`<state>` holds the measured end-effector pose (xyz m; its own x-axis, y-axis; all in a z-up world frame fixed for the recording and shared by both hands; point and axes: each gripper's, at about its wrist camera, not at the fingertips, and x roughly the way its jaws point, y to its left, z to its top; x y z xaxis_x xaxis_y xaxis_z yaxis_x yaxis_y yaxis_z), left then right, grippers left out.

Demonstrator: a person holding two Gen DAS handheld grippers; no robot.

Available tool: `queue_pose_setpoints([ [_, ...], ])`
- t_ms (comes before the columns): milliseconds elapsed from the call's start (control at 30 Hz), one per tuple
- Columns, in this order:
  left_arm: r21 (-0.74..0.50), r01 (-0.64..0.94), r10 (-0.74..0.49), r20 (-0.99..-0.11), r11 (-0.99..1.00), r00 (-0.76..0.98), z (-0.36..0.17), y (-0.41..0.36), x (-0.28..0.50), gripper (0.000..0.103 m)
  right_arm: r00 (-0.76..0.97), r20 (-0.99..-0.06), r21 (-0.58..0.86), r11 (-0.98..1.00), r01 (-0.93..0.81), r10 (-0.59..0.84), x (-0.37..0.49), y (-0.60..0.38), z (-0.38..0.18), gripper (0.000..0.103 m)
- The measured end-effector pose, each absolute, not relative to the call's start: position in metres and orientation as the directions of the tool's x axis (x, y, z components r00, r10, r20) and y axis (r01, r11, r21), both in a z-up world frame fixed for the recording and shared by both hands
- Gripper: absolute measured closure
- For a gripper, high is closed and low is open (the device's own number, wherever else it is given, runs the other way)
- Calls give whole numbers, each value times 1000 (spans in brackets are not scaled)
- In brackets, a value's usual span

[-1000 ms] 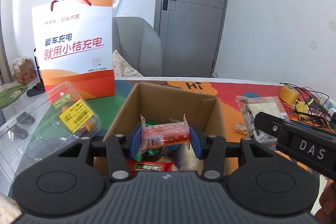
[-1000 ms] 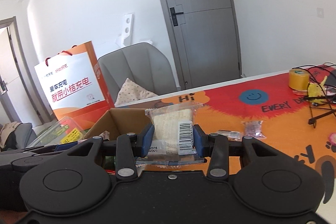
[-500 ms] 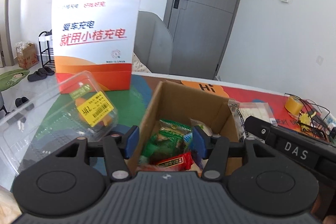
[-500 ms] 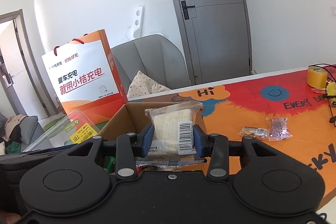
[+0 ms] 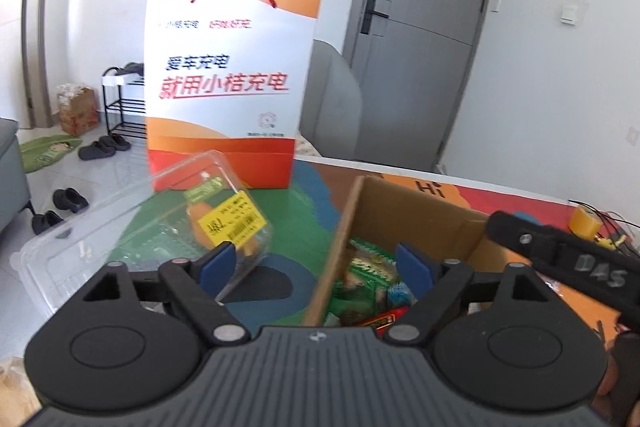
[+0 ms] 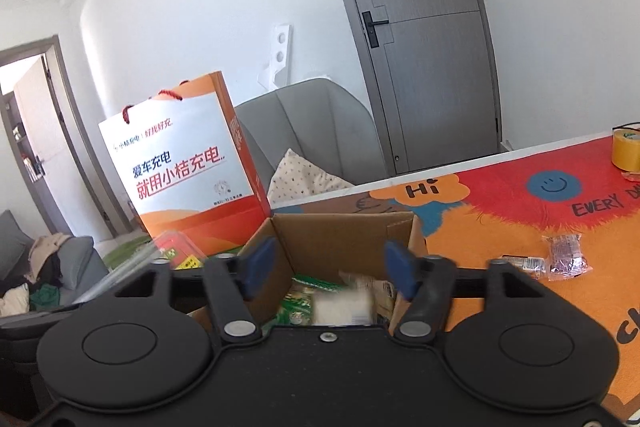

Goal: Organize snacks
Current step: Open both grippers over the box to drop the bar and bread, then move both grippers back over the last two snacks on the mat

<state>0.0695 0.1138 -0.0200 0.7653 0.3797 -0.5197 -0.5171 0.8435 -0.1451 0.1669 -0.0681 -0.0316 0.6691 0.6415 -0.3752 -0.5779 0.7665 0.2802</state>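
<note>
An open cardboard box (image 5: pixel 416 211) (image 6: pixel 344 235) stands on the colourful table mat, with several snack packets (image 5: pixel 368 283) inside. My left gripper (image 5: pixel 316 267) hangs over the box's left wall, its jaws opening with nothing between them. My right gripper (image 6: pixel 328 267) is above the box, jaws opening too. Below it, blurred among the packets in the box, is a pale clear-wrapped packet (image 6: pixel 344 307), free of the pads. The right gripper's black body (image 5: pixel 560 259) shows at the right of the left wrist view.
A white and orange paper bag (image 5: pixel 228 87) (image 6: pixel 188 167) stands behind the box. A clear plastic clamshell (image 5: pixel 160 227) with a yellow label lies left of it. Two small packets (image 6: pixel 560 259) lie on the mat to the right, a yellow tape roll (image 6: pixel 626 151) further back.
Both grippers have opened. The left let go of the pink sausage packet and swung left. The right let go of the pale packet, which has dropped into the box.
</note>
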Motion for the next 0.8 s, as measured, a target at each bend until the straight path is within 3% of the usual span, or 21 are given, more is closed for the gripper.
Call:
queue_pose_setpoints([
  [267, -120, -497, 386, -485, 860, 785, -18, 103, 70, 9, 710, -362, 279, 797, -536, 604, 167, -91, -32, 0],
  [433, -163, -476, 347, -492, 864, 799, -19, 98, 70, 9, 736, -360, 282, 819, -500, 573, 170, -109, -32, 0],
  [800, -123, -461, 353, -482, 879, 802, -12, 76, 73, 9, 776, -355, 260, 852, -455, 522, 166, -141, -35, 0],
])
